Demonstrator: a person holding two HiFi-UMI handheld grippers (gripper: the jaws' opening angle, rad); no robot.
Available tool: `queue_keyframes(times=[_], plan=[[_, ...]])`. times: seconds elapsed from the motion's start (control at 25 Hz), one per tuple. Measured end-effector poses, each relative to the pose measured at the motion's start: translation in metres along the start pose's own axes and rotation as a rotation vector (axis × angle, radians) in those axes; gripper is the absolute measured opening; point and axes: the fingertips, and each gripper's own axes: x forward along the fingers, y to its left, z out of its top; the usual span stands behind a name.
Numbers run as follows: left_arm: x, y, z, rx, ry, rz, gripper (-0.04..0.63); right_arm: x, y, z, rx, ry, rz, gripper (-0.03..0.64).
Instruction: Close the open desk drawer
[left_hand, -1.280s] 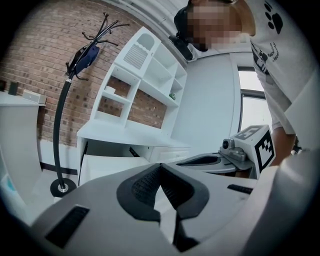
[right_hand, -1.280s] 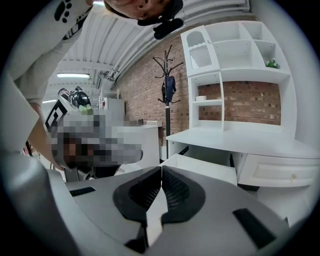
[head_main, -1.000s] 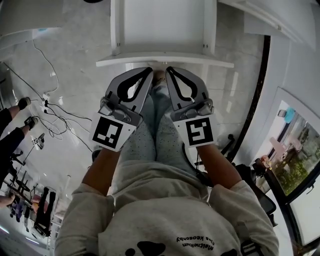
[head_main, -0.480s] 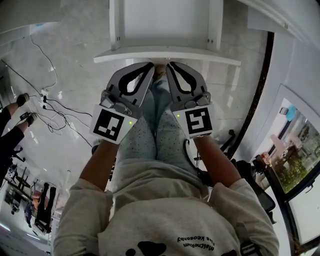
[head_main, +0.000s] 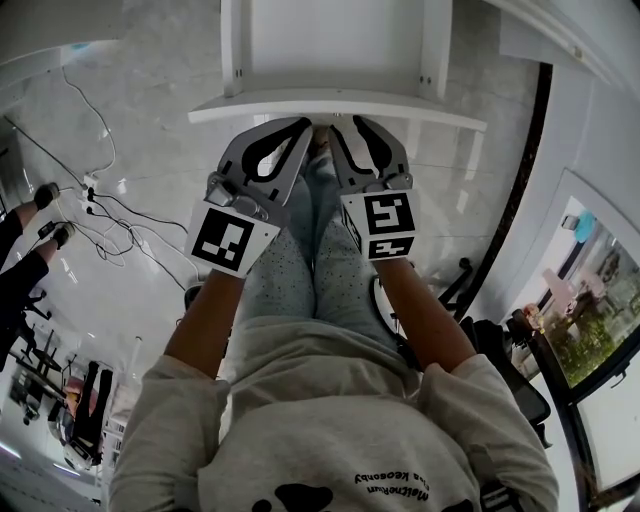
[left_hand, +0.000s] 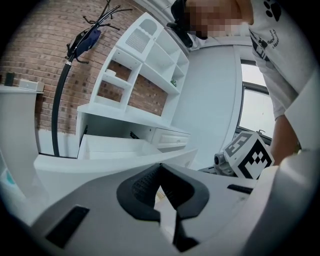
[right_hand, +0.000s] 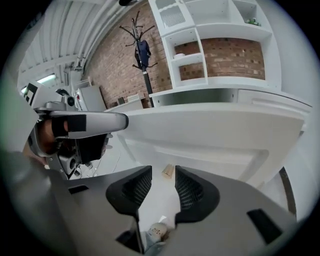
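Sits facing the desk (left_hand: 125, 119), both grippers held out over the legs (head_main: 300, 280). Finds the drawer (head_main: 330, 105) open, pulled well out from the desk's front edge toward the knees, just left of a closed drawer (left_hand: 170, 137) in the left gripper view. Holds the left gripper (head_main: 298, 126) with jaws pressed together at the tips, pinching nothing, pointed toward the drawer's front panel. Holds the right gripper (head_main: 368, 122) just beside it, near the same panel, with jaws opening and spread wide, nothing between them. Shows through that gap, in the right gripper view, only floor (right_hand: 159, 197), a sock toe (right_hand: 157, 230) and a small tan thing (right_hand: 167, 171) too small to name. Leaves contact between either gripper and the panel impossible to tell. Shows loose cables (head_main: 110, 215) on the floor, well off to the left.
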Motion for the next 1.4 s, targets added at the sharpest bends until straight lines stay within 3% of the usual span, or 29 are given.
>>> queue_keyframes(times=[0.64, 0.76, 1.4], plan=[[0.003, 0.014, -0.009, -0.028, 0.017, 0.006, 0.018, 0.042, -0.012, -0.012, 0.166, 0.116, -0.107, 0.142], [0.004, 0.016, -0.010, -0.028, 0.020, -0.002, 0.018, 0.044, -0.010, -0.012, 0.175, 0.132, -0.118, 0.103], [0.018, 0.030, -0.006, -0.010, 0.079, -0.017, 0.018, 0.058, -0.022, 0.008, 0.160, 0.127, -0.128, 0.100]])
